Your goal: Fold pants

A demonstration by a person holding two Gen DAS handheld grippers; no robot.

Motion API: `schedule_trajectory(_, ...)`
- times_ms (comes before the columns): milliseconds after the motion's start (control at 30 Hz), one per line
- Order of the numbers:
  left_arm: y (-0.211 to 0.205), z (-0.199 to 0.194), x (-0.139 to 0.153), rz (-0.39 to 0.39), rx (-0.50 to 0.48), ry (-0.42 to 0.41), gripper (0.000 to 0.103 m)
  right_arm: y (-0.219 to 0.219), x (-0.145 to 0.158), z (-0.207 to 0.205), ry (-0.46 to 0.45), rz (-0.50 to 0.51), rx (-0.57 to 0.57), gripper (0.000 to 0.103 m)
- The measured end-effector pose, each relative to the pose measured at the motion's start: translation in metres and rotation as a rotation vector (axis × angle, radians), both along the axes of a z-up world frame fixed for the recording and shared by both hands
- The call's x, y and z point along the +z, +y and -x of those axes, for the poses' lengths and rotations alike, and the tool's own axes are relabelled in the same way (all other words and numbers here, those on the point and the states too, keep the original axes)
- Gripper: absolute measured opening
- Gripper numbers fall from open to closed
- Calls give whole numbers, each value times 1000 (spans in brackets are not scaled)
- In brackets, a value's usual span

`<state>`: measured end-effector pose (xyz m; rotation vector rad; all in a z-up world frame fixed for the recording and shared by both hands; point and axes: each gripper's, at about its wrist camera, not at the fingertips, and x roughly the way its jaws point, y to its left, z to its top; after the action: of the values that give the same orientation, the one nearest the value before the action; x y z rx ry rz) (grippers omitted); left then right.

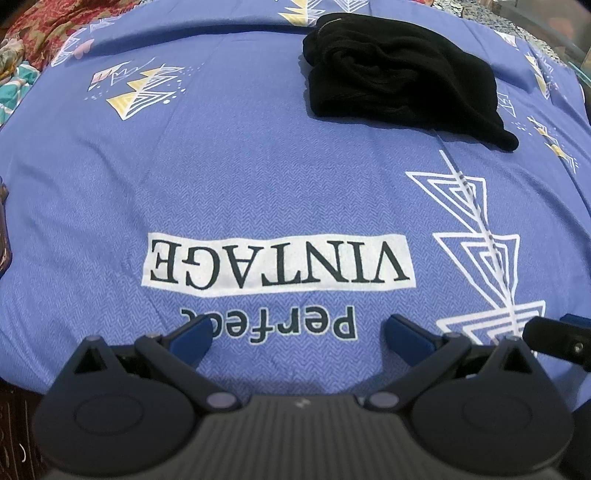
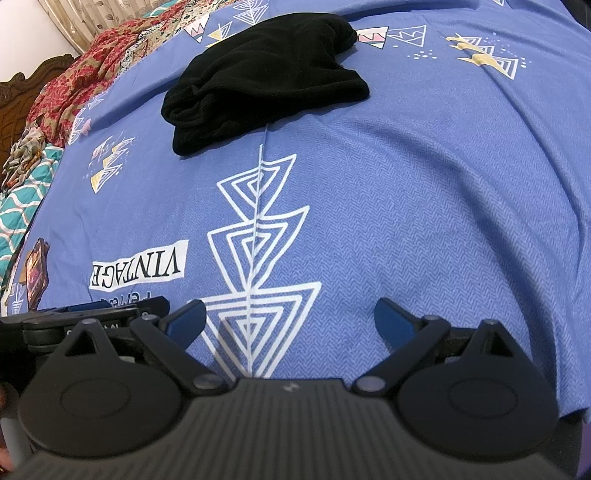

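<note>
Both claws, left claw point(image 1: 295, 334) and right claw point(image 2: 290, 319), gape empty; pants point(image 1: 402, 79) bunched toward the bed's point(image 1: 258, 177) far edge, right claw nearer I'd say.

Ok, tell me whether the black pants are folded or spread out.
Folded. The black pants lie as a compact, layered bundle on the blue bedsheet, no legs spread. Both grippers are open and away.

Blue bedsheet point(image 2: 406, 184) with white triangles and the word VINTAGE. Red flowery cloth point(image 2: 70, 88) at the far edge, beside a carved wooden headboard point(image 2: 14, 107). Curtain point(image 2: 85, 18) behind.
</note>
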<state>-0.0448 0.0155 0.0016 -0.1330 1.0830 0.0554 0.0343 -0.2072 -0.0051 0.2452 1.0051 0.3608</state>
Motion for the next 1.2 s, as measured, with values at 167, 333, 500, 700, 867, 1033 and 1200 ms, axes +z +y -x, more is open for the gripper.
schedule_trajectory(167, 0, 0, 0, 0, 0, 0, 103, 1, 0, -1, 0, 5, 2, 99)
schedule_trajectory(333, 0, 0, 0, 0, 0, 0, 103, 1, 0, -1, 1, 9, 2, 99)
schedule_trajectory(500, 0, 0, 0, -1, -1, 0, 103, 2, 1, -1, -1, 11, 0, 99)
schedule_trajectory(700, 0, 0, 0, -1, -1, -1, 103, 1, 8, 2, -45, 24, -28, 99)
schedule_trajectory(867, 0, 0, 0, -2, -1, -1, 103, 0, 9, 0, -60, 23, -48, 99)
schedule_trajectory(1033, 0, 1, 0, -2, -1, -1, 103, 2, 10, 1, -71, 31, -47, 99)
schedule_trajectory(1200, -1, 1, 0, -2, -1, 1, 103, 2, 11, 1, -73, 33, -51, 99)
